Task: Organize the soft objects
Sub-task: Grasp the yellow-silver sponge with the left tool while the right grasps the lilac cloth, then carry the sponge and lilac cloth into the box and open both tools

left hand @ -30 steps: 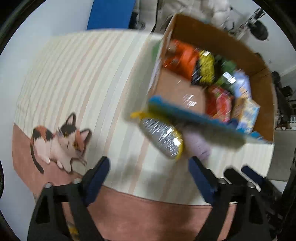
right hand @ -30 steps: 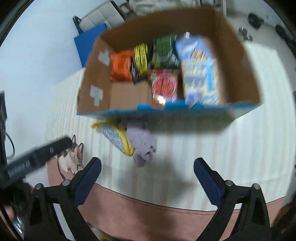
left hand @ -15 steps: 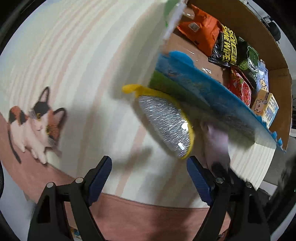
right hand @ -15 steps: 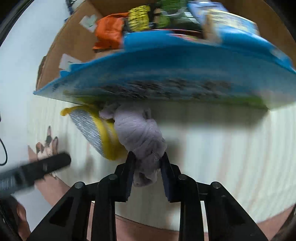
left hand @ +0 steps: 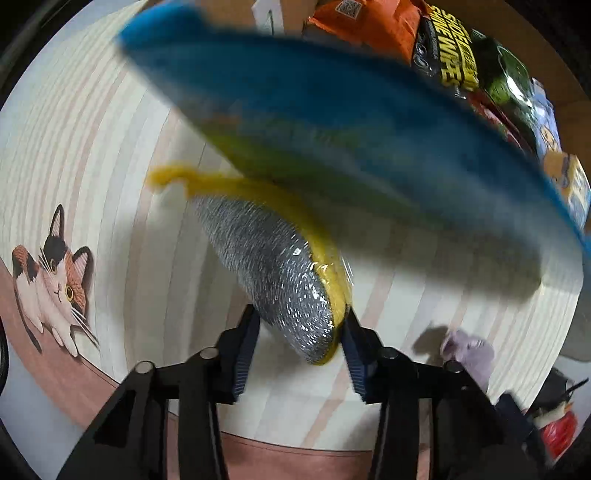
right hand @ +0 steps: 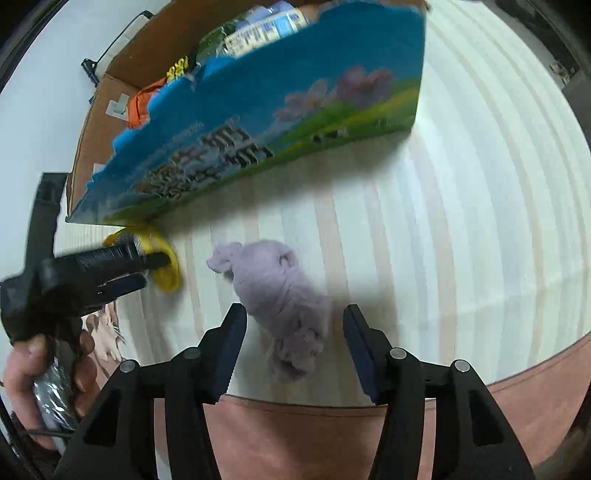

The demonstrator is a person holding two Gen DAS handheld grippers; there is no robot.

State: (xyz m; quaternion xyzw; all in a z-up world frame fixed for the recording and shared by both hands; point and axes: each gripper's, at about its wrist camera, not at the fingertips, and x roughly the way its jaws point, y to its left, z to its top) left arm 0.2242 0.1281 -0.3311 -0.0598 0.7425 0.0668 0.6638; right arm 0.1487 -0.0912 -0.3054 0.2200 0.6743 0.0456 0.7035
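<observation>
Silver mesh over a yellow backing marks the scrubbing pad (left hand: 284, 273), and the left gripper (left hand: 299, 347) has its jaws narrowed around the pad's near end, the blue fingers (left hand: 243, 349) touching or almost touching each side. Whether they pinch firmly yet is hard to tell, since the view is blurred. The pad's far end, at 11 o'clock, tucks under the blue printed wall of the cardboard box (right hand: 258, 122), which already holds snack packets (left hand: 369, 22).

In the right wrist view the lilac cloth (right hand: 280, 299) lies loose on the striped mat (right hand: 461, 221), its near end between the fingers of the right gripper (right hand: 293, 343). Those jaws stand wide, with clear mat showing on both sides of the cloth, so nothing is held there.

To do the left-hand grasp well, I would close until the mesh dents slightly, as the pad looks springy and could squirt out of a shallow pinch. Draw it back toward 6 o'clock first to free the tucked end from the box wall, then lift; pulling straight up risks snagging the wall. The right hand should go deeper over the cloth's bulk before closing, since a grip on a loose fold may let it trail.
</observation>
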